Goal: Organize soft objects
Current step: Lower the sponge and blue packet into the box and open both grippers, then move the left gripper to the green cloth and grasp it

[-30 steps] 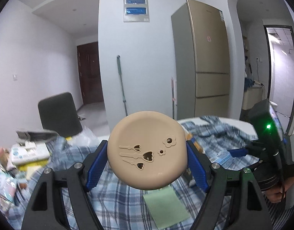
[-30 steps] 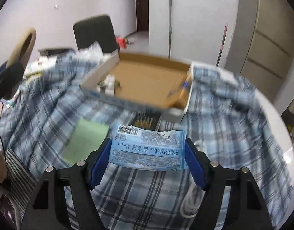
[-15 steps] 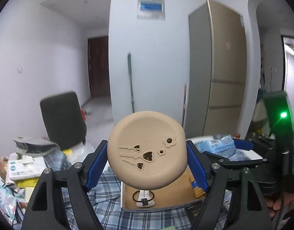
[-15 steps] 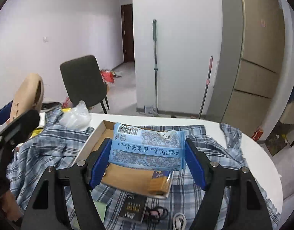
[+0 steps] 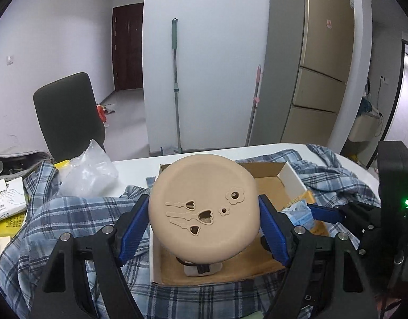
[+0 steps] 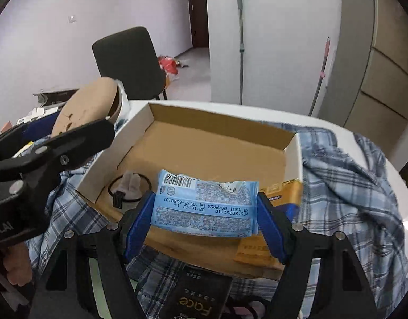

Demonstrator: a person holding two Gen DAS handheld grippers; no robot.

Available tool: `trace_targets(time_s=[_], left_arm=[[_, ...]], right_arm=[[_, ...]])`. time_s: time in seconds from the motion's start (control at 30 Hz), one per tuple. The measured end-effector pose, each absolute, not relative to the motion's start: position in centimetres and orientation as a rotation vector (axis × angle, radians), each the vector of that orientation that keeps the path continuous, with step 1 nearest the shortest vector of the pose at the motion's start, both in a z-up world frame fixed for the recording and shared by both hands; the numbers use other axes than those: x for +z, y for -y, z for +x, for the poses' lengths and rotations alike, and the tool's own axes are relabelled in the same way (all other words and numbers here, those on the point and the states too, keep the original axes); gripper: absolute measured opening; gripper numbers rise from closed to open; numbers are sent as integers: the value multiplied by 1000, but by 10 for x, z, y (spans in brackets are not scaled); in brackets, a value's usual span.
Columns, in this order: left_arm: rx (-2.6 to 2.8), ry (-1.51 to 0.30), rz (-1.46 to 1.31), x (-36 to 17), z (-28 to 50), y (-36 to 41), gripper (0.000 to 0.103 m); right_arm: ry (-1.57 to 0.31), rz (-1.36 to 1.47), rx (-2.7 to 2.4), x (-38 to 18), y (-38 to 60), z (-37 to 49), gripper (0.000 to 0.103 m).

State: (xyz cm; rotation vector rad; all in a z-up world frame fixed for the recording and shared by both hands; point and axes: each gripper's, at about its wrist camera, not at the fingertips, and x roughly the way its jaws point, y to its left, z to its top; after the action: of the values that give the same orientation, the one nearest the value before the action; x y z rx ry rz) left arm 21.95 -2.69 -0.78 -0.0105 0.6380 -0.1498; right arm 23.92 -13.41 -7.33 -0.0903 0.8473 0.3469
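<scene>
We hold two soft things at once. The tan silicone pad [image 5: 204, 207], round with small flower and heart cutouts, sits clamped between the blue pads of the left gripper [image 5: 204, 222], its jaws closed on the pad's two edges. The blue wipes packet [image 6: 205, 203] is pinched the same way in the right gripper [image 6: 204, 219], jaws closed on its short ends, printed side toward the camera.

What has changed over the last second is where both loads hang. A second ago we were low over the plaid cloth [image 6: 350, 186], with the cardboard box [image 6: 217, 143] off ahead of us. Half a second ago we had lifted and swung toward it. Now both loads hover over the box itself: the pad above its near left part, the packet above its near edge, neither touching the cardboard as far as we can tell. The grips have not altered through the move.

We read this as the carry ending and the drop-off about to begin. Already in the box are a coiled black cable with a white plug [image 6: 129, 186] and a yellow pack [image 6: 281, 194] leaning at the right wall. The middle of the floor looks bare, so we judge there is room there. On the tabletop, a dark booklet [image 6: 198, 297] lies on the cloth just short of the box.
</scene>
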Motion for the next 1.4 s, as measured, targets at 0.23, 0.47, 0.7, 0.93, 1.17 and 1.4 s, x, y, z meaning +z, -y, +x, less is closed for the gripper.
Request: trace_targets(time_s=[0.23,0.47,0.7,0.93,1.17,1.4], left_arm=[[-162,-655,-5,-14,221,29,81],[-150,-681,5,-22,222,31,83],[-151,-569,-62,-12,210,23,88],[-130,-439,-21,15,187,24,103],[-135,-409,17,59,144,33,103],[-121,-361,20,81,69,32,103]], right_arm=[[-862,-97,343,-82,134,241,73],[-861,-117,358,-85,130,242,74],[-834,-119,367,-85,128,236,93],[-781,-176,349,-62,131,224,93],[-701,-115,293,-15,151,196,93],[-611,-73,253,17,169,143,93]])
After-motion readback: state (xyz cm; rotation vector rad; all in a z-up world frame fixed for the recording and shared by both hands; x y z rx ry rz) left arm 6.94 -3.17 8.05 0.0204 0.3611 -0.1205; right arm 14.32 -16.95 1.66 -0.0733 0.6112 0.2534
